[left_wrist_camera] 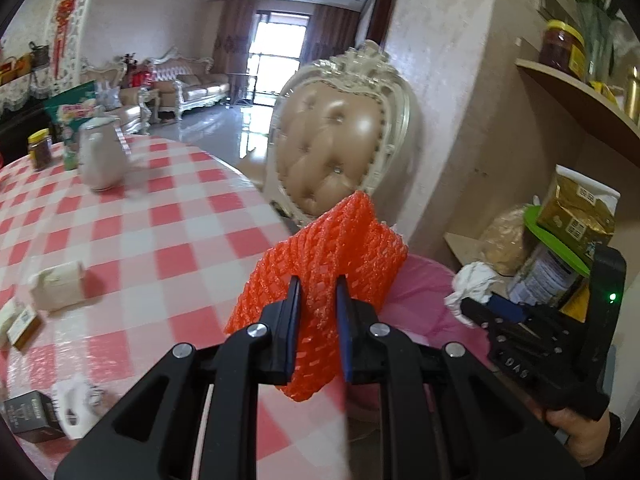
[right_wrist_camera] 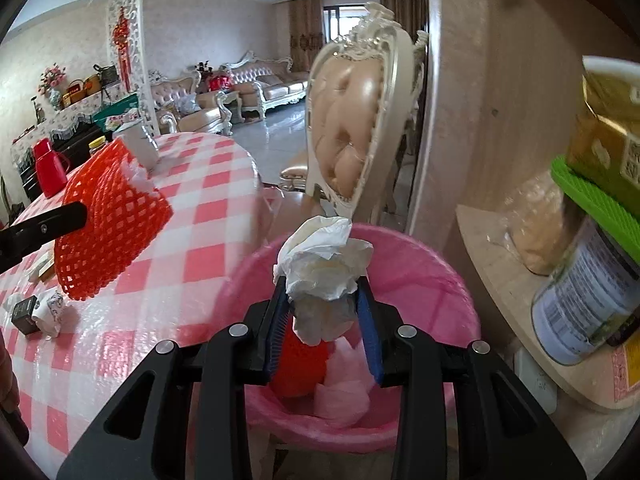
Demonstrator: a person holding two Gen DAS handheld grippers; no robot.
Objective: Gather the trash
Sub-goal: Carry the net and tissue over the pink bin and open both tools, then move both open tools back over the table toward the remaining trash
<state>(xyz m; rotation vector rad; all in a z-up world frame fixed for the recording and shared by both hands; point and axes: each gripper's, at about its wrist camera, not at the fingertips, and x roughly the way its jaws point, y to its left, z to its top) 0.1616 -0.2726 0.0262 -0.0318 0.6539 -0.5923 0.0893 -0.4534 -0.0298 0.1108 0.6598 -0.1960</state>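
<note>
My left gripper [left_wrist_camera: 318,292] is shut on an orange foam fruit net [left_wrist_camera: 320,256] and holds it above the table's right edge, next to the pink-lined trash bin [left_wrist_camera: 420,292]. The net also shows in the right wrist view [right_wrist_camera: 108,236]. My right gripper [right_wrist_camera: 324,300] is shut on a crumpled white tissue [right_wrist_camera: 324,264] and holds it over the bin [right_wrist_camera: 420,280]. Inside the bin lie an orange piece [right_wrist_camera: 300,364] and pale pink scraps [right_wrist_camera: 344,384]. In the left wrist view the right gripper [left_wrist_camera: 480,308] holds the tissue [left_wrist_camera: 472,280].
The red-checked table [left_wrist_camera: 160,220] bears a white pitcher [left_wrist_camera: 100,156], a jar [left_wrist_camera: 40,152], a tissue wad [left_wrist_camera: 60,284], small boxes [left_wrist_camera: 32,420] and crumpled wrappers [right_wrist_camera: 50,308]. A tufted chair [left_wrist_camera: 340,140] stands behind the bin. Shelves at right hold a tin [right_wrist_camera: 584,300] and packets [left_wrist_camera: 576,212].
</note>
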